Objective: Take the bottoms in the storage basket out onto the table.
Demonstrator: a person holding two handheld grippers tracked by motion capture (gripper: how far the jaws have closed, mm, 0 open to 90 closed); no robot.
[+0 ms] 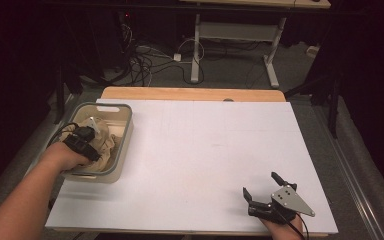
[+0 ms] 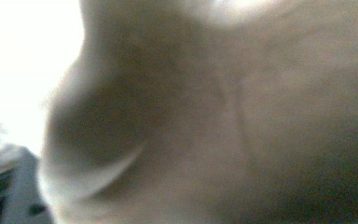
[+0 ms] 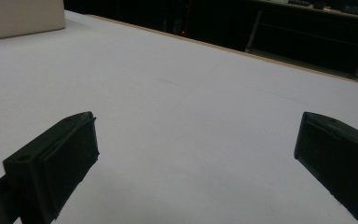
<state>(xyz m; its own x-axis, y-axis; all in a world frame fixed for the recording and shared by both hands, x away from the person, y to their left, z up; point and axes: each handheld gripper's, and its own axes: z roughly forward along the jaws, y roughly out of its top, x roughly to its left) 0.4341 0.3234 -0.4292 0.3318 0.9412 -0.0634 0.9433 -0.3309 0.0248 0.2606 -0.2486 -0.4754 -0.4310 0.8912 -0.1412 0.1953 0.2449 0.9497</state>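
Here, at the left of the high view, the left gripper (image 1: 91, 131) is pushed into the beige cloth (image 1: 106, 142) inside the bin (image 1: 125, 131); whether its jaws are pressing the cloth cannot be told. A thick fold should be taken before lifting. At the lower right, the right gripper (image 1: 262, 188) is held wide open over the bench (image 1: 200, 160).

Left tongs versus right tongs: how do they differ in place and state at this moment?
The left tongs reach down into the grey bin, buried in the beige cloth; the right tongs sit over the bare white table. The left gripper view is pressed right against cloth, its jaws hidden; the right tongs stand wide open with nothing between them. Both are black and hand-held.
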